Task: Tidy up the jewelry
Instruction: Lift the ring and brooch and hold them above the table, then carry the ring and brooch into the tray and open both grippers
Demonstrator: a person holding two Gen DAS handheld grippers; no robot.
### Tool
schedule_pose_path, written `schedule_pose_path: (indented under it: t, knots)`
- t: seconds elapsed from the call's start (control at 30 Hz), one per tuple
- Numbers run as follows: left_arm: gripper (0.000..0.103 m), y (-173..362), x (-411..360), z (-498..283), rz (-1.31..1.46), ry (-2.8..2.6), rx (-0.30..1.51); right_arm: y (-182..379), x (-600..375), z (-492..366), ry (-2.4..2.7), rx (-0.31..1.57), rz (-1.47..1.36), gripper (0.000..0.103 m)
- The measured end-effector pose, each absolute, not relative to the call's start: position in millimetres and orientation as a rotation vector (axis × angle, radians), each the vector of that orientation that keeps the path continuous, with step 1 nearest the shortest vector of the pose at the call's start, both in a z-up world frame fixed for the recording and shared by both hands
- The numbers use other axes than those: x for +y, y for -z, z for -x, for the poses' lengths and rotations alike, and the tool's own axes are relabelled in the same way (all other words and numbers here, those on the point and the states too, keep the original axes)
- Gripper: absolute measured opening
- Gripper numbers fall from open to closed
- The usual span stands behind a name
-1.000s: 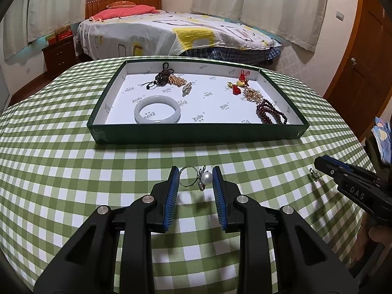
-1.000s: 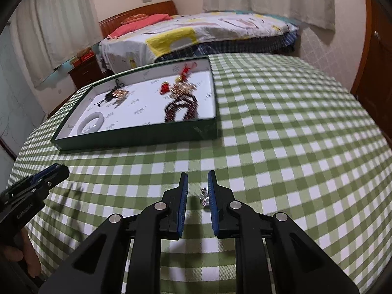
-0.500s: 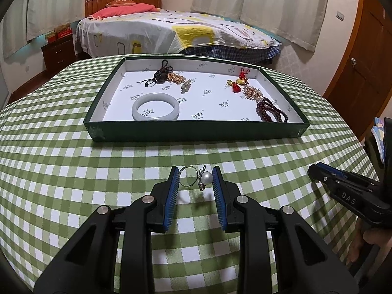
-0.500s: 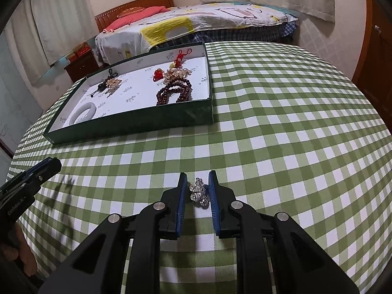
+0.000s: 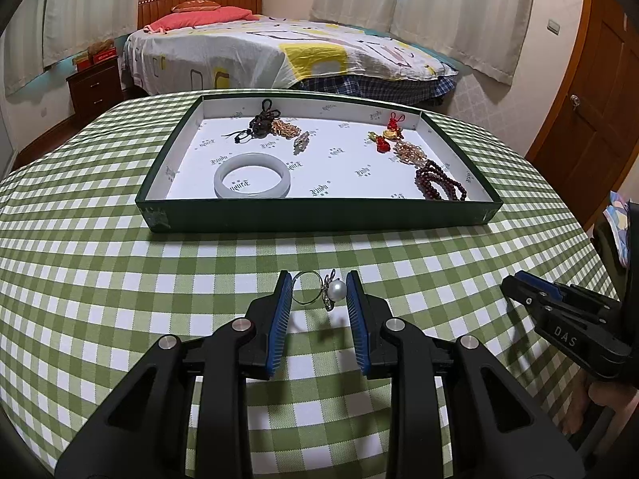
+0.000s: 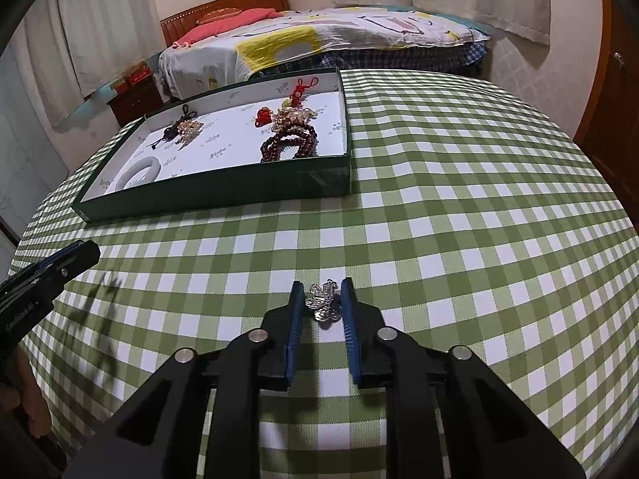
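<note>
My left gripper [image 5: 318, 289] is shut on a silver pearl ring [image 5: 319, 289] and holds it above the green checked tablecloth, in front of the green tray [image 5: 319, 215]. My right gripper [image 6: 322, 299] is shut on a small silver brooch [image 6: 324, 304], held above the cloth to the right of the tray [image 6: 223, 191]. The tray holds a white jade bangle [image 5: 251, 175], a dark red bead bracelet [image 5: 438, 181], a black knotted cord piece [image 5: 261, 121], gold chains [image 5: 409, 151] and red charms [image 5: 393, 127]. The right gripper's tip also shows in the left wrist view [image 5: 519, 283].
The round table's edge drops off at the near sides. A bed [image 5: 279, 52] stands behind the table, with a nightstand [image 5: 94, 84] at the left and a wooden door [image 5: 591, 80] at the right.
My right gripper has lifted the brooch off the cloth and drawn nearer the tray. The left gripper holds the ring steadily and has edged slightly forward.
</note>
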State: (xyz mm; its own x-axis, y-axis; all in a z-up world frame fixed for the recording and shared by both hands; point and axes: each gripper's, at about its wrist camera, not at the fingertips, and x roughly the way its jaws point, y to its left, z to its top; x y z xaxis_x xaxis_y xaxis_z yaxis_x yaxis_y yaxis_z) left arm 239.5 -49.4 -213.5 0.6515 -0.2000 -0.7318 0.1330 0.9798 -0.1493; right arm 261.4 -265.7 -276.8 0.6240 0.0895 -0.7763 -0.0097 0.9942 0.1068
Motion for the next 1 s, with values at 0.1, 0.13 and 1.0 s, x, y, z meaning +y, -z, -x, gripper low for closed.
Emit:
schedule_pose_path:
  t: [0.1,0.13,1.0]
  knots:
    - [0.027,213,-49,-239,0.084,0.19,0.839,276,-265,-260,-0.06,0.892,-0.095,0.018]
    - [0.027,213,-50,-240,0.083,0.19,0.838,275,-265,-259,-0.06,0.885,-0.093,0.016]
    - [0.027,196,-48,-243,0.087,0.2,0.795,235,-260,-257,-0.088,0.767,-0.096,0.011]
